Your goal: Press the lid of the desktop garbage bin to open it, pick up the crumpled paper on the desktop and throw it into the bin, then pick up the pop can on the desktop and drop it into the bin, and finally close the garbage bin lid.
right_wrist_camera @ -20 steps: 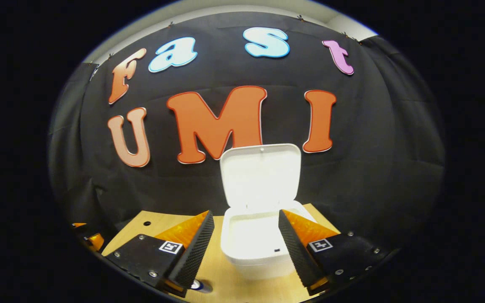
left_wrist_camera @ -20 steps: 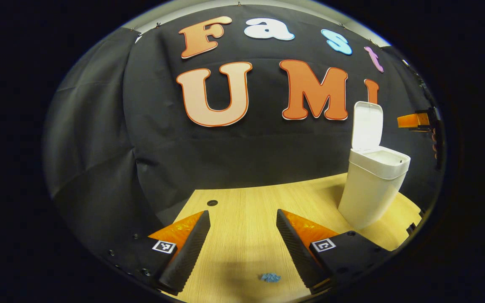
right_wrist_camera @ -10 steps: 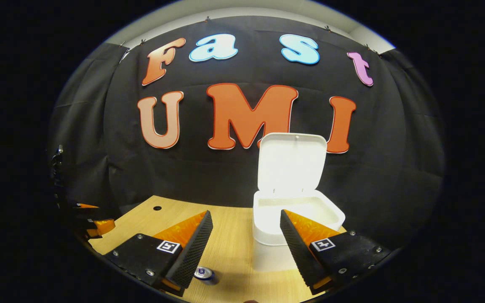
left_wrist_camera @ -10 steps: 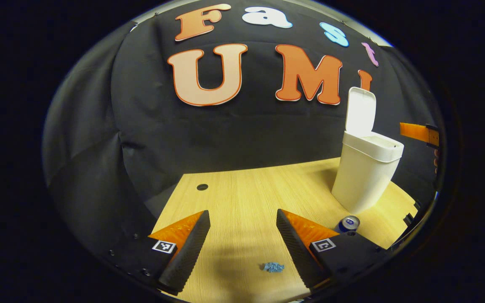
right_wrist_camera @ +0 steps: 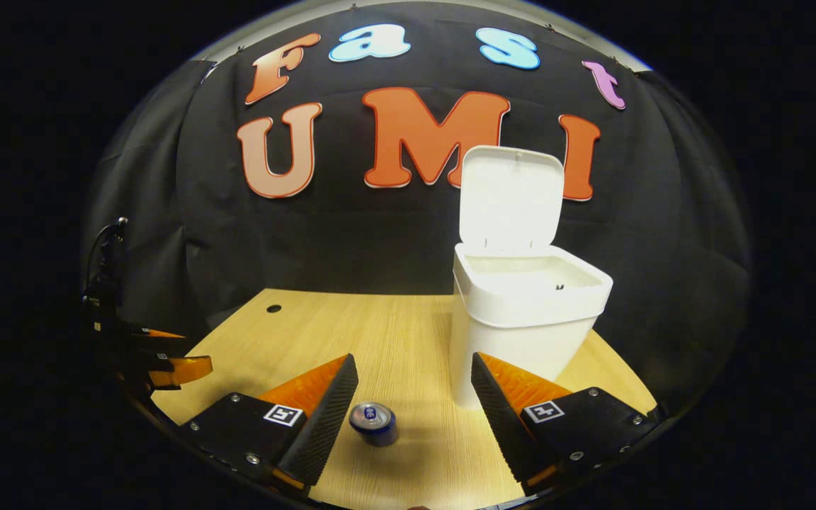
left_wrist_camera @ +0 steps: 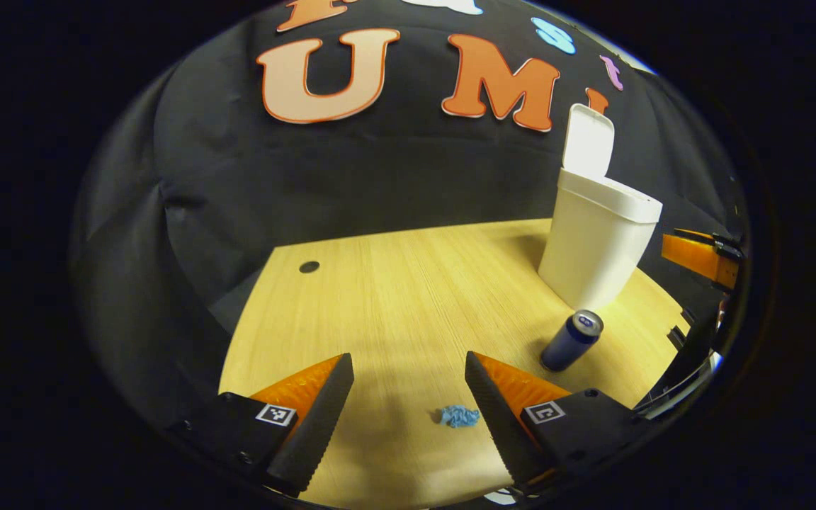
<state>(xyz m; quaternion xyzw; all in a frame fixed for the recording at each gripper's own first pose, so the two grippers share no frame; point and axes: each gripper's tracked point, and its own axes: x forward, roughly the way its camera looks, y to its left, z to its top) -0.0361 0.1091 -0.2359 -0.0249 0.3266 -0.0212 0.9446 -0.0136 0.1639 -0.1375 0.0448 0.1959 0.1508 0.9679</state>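
The white bin [left_wrist_camera: 596,244] [right_wrist_camera: 521,319] stands on the wooden desk with its lid [right_wrist_camera: 512,198] [left_wrist_camera: 588,142] swung upright and open. A small blue crumpled paper [left_wrist_camera: 459,416] lies on the desk between the fingers of my left gripper [left_wrist_camera: 408,418], close to the right finger; the gripper is open and above the desk. A dark blue pop can [left_wrist_camera: 571,341] [right_wrist_camera: 374,423] stands upright in front of the bin. My right gripper [right_wrist_camera: 411,418] is open, with the can low between its fingers near the left one. The left gripper [right_wrist_camera: 160,361] shows at the left edge of the right gripper view, and the right gripper [left_wrist_camera: 698,255] at the right edge of the left gripper view.
The wooden desk [left_wrist_camera: 394,304] [right_wrist_camera: 351,333] has a small round hole [left_wrist_camera: 309,267] [right_wrist_camera: 274,309] near its far left corner. Black cloth hangs behind it and drapes down at the desk's left side.
Both views have pulled back and tilted down, so more of the desk shows. The can has come into the left gripper view. The bin has shifted right and farther off in the right gripper view.
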